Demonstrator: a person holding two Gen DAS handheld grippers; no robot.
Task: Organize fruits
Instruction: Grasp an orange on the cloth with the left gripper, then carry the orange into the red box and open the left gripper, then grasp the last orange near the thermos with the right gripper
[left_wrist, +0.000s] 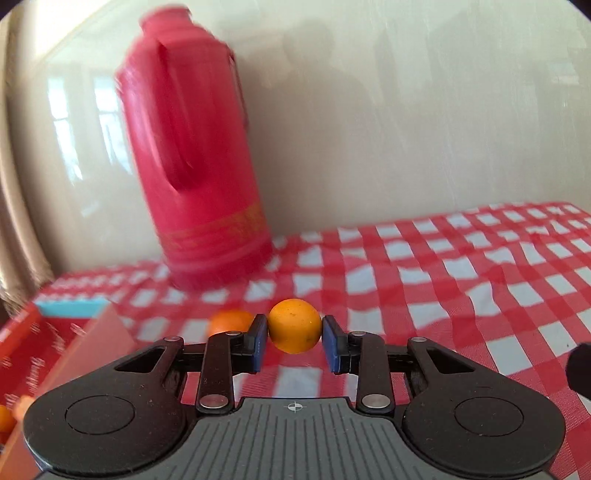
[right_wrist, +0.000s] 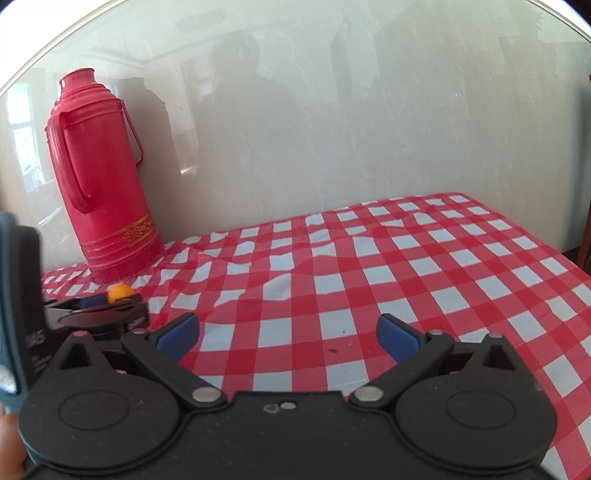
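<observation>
Gripping an orange (left_wrist: 294, 325) between its blue pads, my left gripper (left_wrist: 294, 345) hangs just above the red-checked tablecloth (left_wrist: 461, 280), jaws narrowed onto the fruit. A second orange (left_wrist: 231, 322) lies at ten o'clock of it, just beside the left pad, with a red thermos (left_wrist: 192, 155) at eleven against the wall. A red box (left_wrist: 40, 343) crowds nine o'clock. My right gripper (right_wrist: 288, 334) stands wide and empty over bare cloth, with free room from twelve to three.
</observation>
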